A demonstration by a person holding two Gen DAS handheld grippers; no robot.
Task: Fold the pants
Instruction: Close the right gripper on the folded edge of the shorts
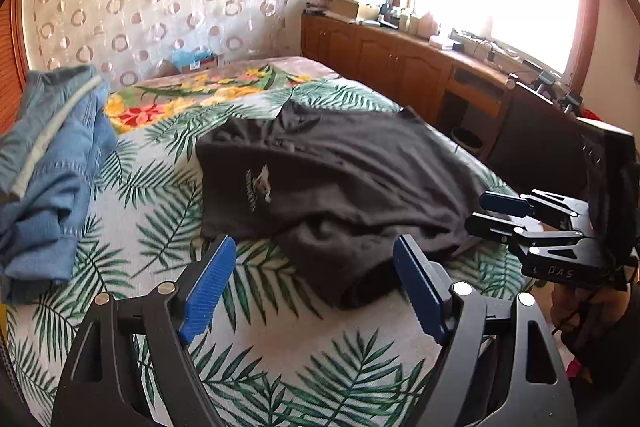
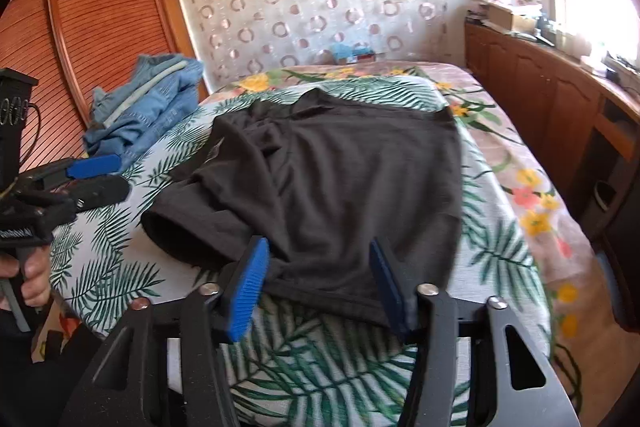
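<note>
A black garment (image 1: 340, 175) lies loosely folded on the leaf-print bed cover (image 1: 168, 195), with a small white logo on top. It also shows in the right wrist view (image 2: 352, 179). My left gripper (image 1: 314, 267) is open and empty, hovering just short of the garment's near edge. My right gripper (image 2: 320, 267) is open and empty, with its blue fingers (image 2: 250, 287) above the garment's near hem. Each gripper appears in the other's view, the right one (image 1: 492, 211) at the right, the left one (image 2: 100, 175) at the left.
A crumpled pile of blue denim (image 1: 52, 163) lies at the bed's left, also in the right wrist view (image 2: 148, 103). A wooden cabinet (image 1: 400, 63) with clutter runs under the bright window on the right. A slatted wooden wardrobe (image 2: 100, 27) stands at the left.
</note>
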